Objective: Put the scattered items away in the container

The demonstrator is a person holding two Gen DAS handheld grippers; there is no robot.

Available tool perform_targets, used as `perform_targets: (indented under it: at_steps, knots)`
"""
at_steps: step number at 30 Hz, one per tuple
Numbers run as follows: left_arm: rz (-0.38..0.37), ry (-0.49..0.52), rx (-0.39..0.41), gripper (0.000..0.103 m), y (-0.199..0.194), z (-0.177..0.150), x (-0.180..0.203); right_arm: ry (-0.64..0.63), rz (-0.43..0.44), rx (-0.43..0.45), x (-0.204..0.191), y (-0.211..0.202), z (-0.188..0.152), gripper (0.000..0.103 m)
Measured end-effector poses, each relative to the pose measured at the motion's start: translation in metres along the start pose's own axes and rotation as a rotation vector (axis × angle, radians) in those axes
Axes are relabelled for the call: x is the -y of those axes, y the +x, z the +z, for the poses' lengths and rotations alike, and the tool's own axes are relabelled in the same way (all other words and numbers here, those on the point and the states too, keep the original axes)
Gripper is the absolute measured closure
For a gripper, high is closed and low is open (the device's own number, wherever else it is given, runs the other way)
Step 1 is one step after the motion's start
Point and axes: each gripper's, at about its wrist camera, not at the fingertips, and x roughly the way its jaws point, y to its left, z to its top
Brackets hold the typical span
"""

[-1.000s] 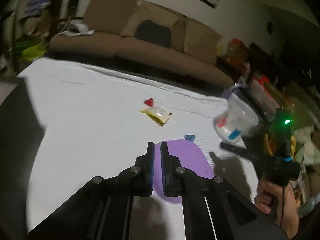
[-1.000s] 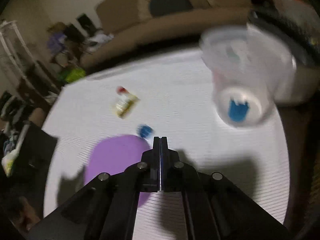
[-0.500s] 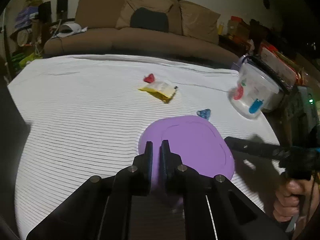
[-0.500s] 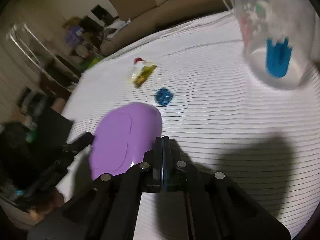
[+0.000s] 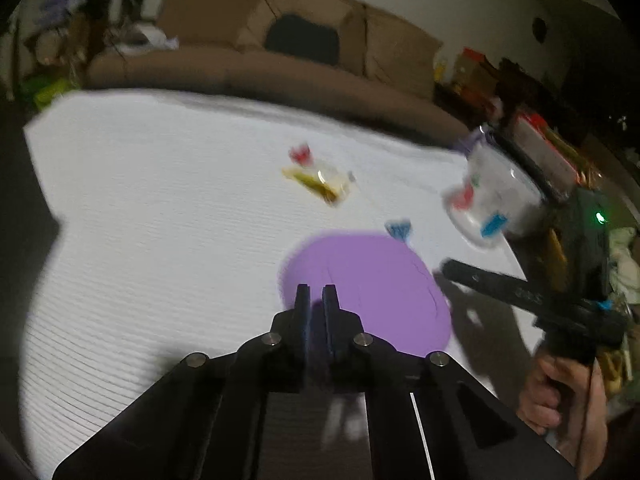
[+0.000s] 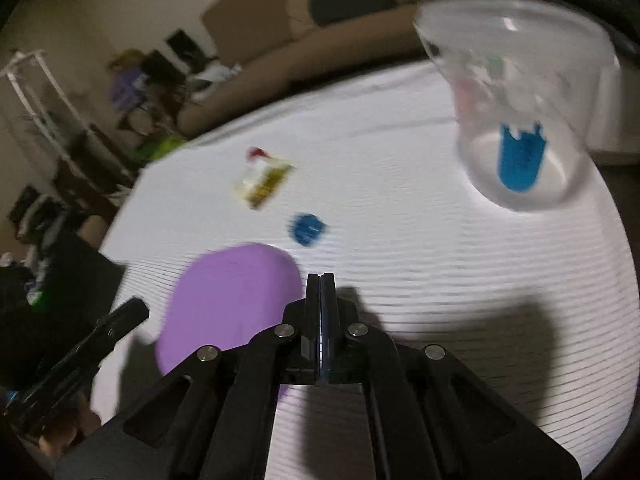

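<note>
- I see the purple lid (image 5: 366,292) flat on the surface (image 5: 160,216), just ahead of my left tongs (image 5: 316,300), which are barely parted, empty.
- Right tongs (image 6: 321,292) closed, empty, beside lid's right edge.
- Blue piece (image 6: 306,229) just beyond lid; clear container (image 6: 516,120) far right.

One tub (image 6: 516,92), one lid (image 6: 228,300), three small items (image 6: 306,229).

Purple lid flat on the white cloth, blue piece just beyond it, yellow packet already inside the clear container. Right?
Not quite. The yellow packet isn't in the clear container; the right wrist view shows it lying on the white cloth, next to a small red piece. The purple lid and blue piece are as you said.
</note>
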Motion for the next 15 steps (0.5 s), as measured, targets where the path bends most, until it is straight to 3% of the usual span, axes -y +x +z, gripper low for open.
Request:
perform_targets:
  at_steps: [3, 5, 8, 12, 15]
  knots:
    - [0.025, 0.008, 0.010, 0.098, 0.000, -0.003, 0.000, 0.021, 0.010, -0.021, 0.005, 0.001, 0.000, 0.102]
    - [0.091, 0.006, -0.006, 0.098, 0.002, -0.003, -0.005, 0.026, 0.026, -0.019, 0.008, 0.001, 0.000, 0.102]
    - [0.079, -0.070, -0.039, 0.098, 0.006, -0.005, -0.024, 0.052, 0.063, -0.015, 0.014, -0.002, -0.001, 0.102]
    - [0.085, -0.027, -0.056, 0.099, 0.010, -0.007, -0.016, 0.067, 0.087, -0.021, 0.017, 0.004, 0.002, 0.102]
    - [0.090, -0.018, -0.058, 0.103, 0.011, -0.008, -0.012, 0.056, 0.156, -0.068, 0.005, 0.011, 0.001, 0.100]
